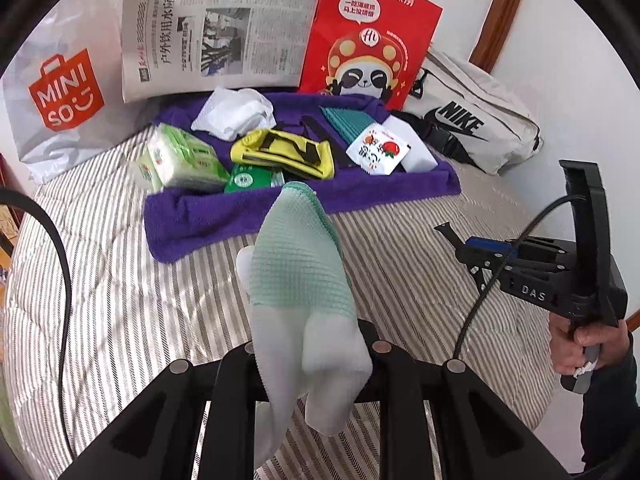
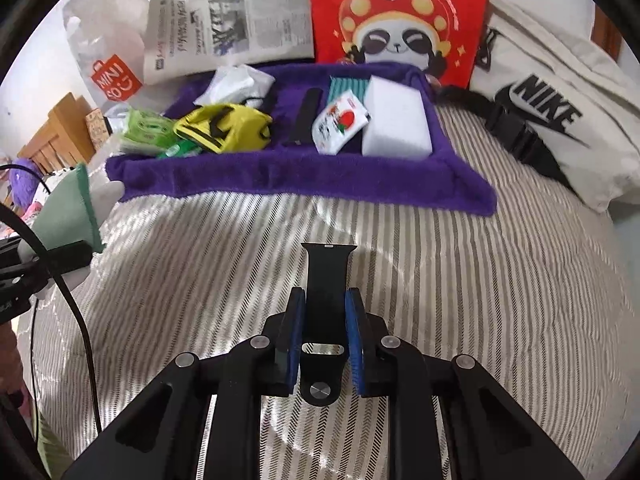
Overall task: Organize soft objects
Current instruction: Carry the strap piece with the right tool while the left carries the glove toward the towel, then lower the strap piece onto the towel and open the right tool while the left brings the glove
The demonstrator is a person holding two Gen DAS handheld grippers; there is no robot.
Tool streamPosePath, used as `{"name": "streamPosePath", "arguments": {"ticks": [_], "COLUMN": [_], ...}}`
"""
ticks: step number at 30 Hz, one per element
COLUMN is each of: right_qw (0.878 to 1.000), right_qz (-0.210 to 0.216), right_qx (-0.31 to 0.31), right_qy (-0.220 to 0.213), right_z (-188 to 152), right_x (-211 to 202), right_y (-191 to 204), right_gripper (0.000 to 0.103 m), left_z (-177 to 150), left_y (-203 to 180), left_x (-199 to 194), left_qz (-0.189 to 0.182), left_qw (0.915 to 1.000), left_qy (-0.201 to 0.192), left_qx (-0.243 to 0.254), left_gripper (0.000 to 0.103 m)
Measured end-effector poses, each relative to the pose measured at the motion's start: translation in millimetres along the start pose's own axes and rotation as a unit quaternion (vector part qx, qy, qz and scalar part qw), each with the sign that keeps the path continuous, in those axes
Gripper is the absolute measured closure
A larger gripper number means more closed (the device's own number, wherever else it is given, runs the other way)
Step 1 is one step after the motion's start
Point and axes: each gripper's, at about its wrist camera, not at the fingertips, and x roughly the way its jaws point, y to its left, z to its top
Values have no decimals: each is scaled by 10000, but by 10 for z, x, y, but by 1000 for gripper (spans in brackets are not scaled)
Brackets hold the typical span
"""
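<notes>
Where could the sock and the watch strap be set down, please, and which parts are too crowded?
Free: the striped bedspread in front of the purple towel, and its near edge strip. Crowded: the towel's middle and back, with tissue packs, yellow pouch, white sponge block and sachet.

A mesh-knit cloth sock (image 1: 298,276) is showing a waffle texture; a fluffy purple towel (image 2: 304,184), striped woven bedcover (image 2: 440,280), matt newspaper (image 1: 216,28) and glossy red paper bag (image 1: 372,32) are lying around.
</notes>
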Motion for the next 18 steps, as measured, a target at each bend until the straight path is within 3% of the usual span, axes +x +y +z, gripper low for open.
{"name": "streamPosePath", "arguments": {"ticks": [8, 18], "right_qw": [9995, 9973], "right_qz": [187, 408], "right_qx": [-160, -252], "right_qy": [-188, -557], "right_z": [223, 806], "right_x": [-113, -86], "right_y": [86, 77], "right_gripper": [83, 83], "left_z": [213, 664], "left_y": [61, 246], "left_x": [-53, -17], "left_qz": [-25, -12], "left_qw": [9999, 9993], "left_qy": [-121, -324], "left_qx": [-111, -200], "left_gripper": [85, 85]}}
